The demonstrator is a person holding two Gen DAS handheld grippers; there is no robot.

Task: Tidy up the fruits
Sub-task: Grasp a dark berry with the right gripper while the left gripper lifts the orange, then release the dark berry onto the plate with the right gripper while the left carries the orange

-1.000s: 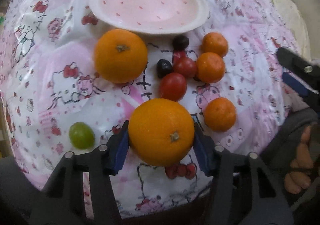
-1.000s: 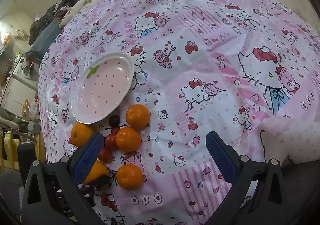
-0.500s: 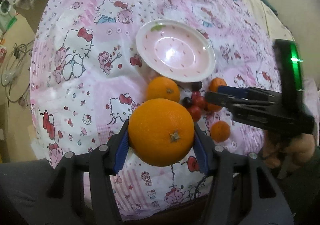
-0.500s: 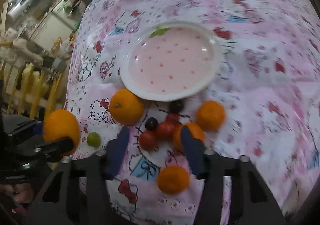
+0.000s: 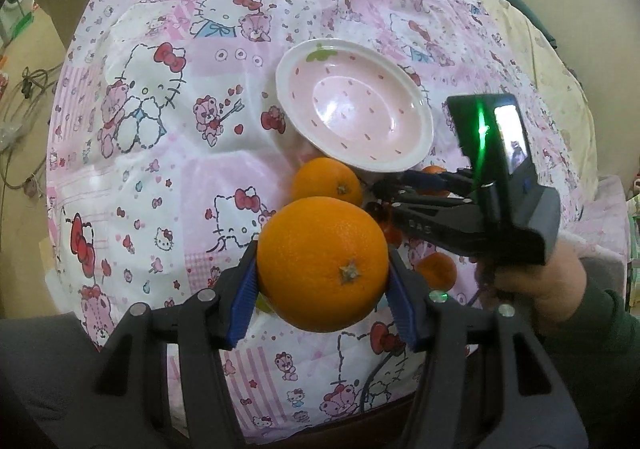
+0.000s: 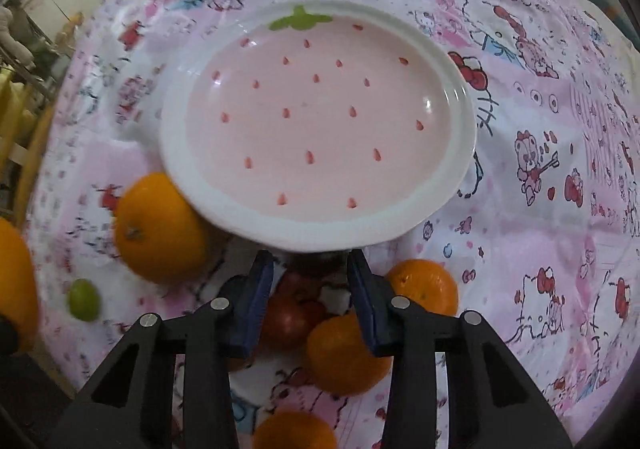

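Orange clamped in left fingers; right-wrist view alone shows right fingers closing around dark grape.

Dark grape half hidden under the plate rim between the right gripper's closing jaws, contact unclear, bottom orange cut by frame edge, cloth's left edge blurred

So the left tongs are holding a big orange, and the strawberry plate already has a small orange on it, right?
Not quite. The left tongs do hold the big orange, but the strawberry plate has nothing on it, as the right wrist view shows.
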